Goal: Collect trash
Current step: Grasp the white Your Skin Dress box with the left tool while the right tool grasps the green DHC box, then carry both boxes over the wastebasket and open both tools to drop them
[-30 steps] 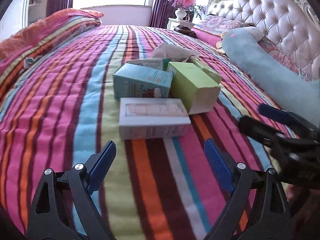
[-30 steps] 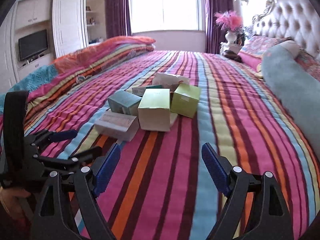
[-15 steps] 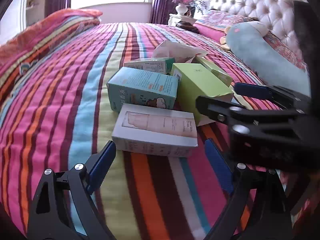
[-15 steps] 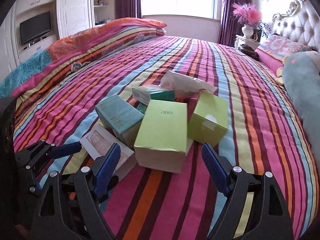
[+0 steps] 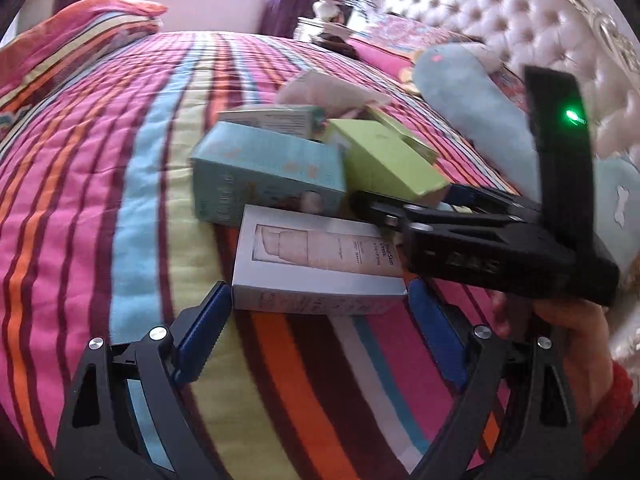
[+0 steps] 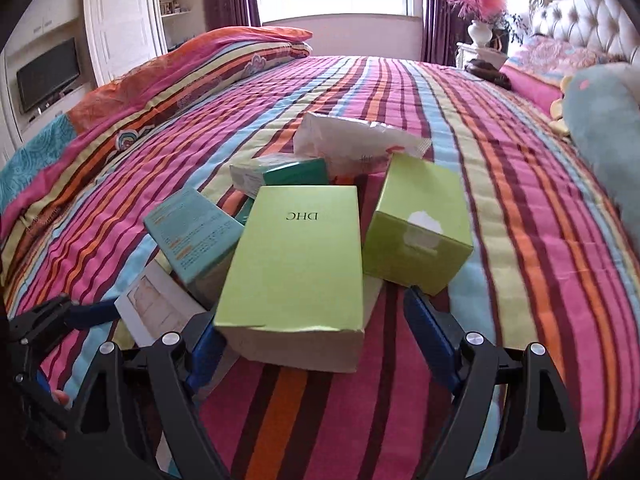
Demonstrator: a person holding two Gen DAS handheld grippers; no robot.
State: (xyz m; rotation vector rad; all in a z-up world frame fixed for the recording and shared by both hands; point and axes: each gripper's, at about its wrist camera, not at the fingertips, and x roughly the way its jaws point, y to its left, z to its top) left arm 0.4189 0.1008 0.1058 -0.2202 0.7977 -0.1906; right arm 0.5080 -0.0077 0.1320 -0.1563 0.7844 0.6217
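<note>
Striped bedding in pink, orange, blue and cream covers a wide bed (image 5: pixel 100 184), with a tufted headboard (image 5: pixel 500 28) at the far right. Seen from the left wrist, the left claw (image 5: pixel 320 332) is spread wide and holds nothing; its blue pads sit at either end of a white carton (image 5: pixel 316 264) lying flat on the bed. Just behind it lies a teal box (image 5: pixel 264 168), touching a lime-green box (image 5: pixel 384 160), with crumpled white packaging (image 5: pixel 320 88) further back. The right claw (image 5: pixel 404 204) reaches in from the right, its fingers either side of the lime-green box. A pale blue plush toy (image 5: pixel 472 92) lies near the headboard. Seen from the right wrist, the right claw (image 6: pixel 312 328) is released, its pads flanking the near end of the lime-green box (image 6: pixel 296 264), which is printed DHC. A smaller green cube box (image 6: pixel 416 228) sits just right of it, and the teal box (image 6: pixel 192 232) to its left. The left claw (image 6: pixel 60 316) shows at the lower left beside the white carton (image 6: pixel 156 308).
</note>
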